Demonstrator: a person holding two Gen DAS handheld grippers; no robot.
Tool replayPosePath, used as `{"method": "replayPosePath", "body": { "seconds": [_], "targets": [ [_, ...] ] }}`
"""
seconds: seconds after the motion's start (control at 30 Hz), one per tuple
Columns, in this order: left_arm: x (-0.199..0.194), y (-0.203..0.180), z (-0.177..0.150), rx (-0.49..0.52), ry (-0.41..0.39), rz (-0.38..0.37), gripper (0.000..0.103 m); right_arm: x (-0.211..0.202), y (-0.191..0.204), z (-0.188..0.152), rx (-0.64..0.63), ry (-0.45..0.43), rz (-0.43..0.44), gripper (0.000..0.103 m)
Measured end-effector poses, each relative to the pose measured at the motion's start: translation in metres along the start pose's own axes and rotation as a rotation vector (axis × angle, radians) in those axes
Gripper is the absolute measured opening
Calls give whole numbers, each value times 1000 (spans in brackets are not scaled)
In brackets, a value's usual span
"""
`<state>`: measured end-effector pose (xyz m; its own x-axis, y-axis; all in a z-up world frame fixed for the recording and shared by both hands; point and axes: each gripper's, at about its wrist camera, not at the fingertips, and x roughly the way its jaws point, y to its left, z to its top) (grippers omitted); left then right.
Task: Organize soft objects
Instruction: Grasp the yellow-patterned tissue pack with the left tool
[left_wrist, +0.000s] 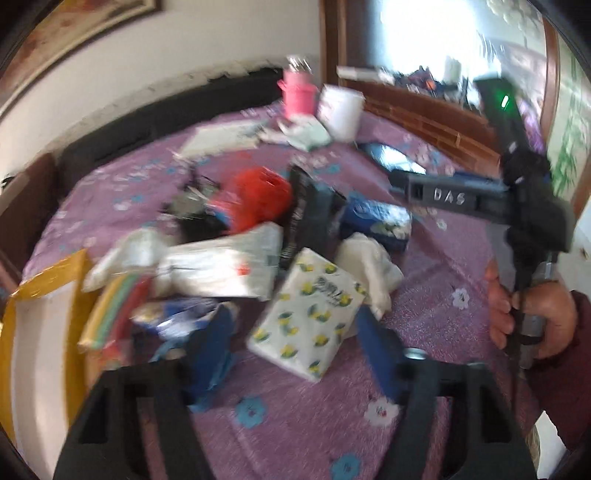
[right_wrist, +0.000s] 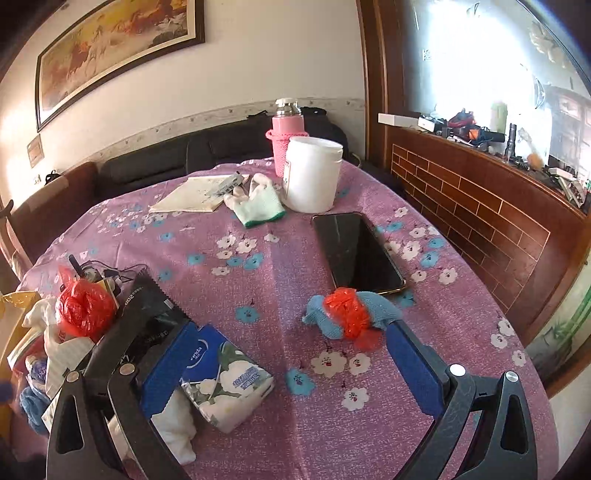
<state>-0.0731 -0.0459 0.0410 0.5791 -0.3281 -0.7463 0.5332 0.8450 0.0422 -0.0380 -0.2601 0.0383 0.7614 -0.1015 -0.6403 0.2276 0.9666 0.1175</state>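
The round surface (right_wrist: 258, 280) wears a purple cloth printed with white and blue flowers. Seen from the left wrist, the left gripper (left_wrist: 291, 354) hangs over a white tissue pack with yellow lemons (left_wrist: 310, 317), which lies between its blue pads with no firm press that I can make out through the blur. From the right wrist, the right gripper (right_wrist: 291, 354) has its jaws spread wide and empty; a light blue sock bundled with red plastic (right_wrist: 349, 314) lies at one o'clock, just beside a black phone (right_wrist: 356, 253). At eight o'clock lies a blue and white floral tissue pack (right_wrist: 225, 380), and at ten a crumpled red plastic bag (right_wrist: 85, 308). A white plastic tub (right_wrist: 312, 173) stands at twelve.
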Motion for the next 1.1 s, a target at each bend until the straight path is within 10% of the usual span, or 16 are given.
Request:
{"method": "replayPosePath", "body": {
  "seconds": [0.3,0.67,0.93,1.1],
  "targets": [
    [-8,-5,-5,-6,41,-41,33,5,-3,1,18,32,40,102],
    [32,-31,-1,134,79,68,61,10,-6,0,39,50,50,102],
    [-19,-8,-2,7,0,-8,0,11,-12,1,45,35,36,102],
    [-44,19,-13,-114,-27,-40,0,12,-11,0,43,41,15,102]
  ]
}}
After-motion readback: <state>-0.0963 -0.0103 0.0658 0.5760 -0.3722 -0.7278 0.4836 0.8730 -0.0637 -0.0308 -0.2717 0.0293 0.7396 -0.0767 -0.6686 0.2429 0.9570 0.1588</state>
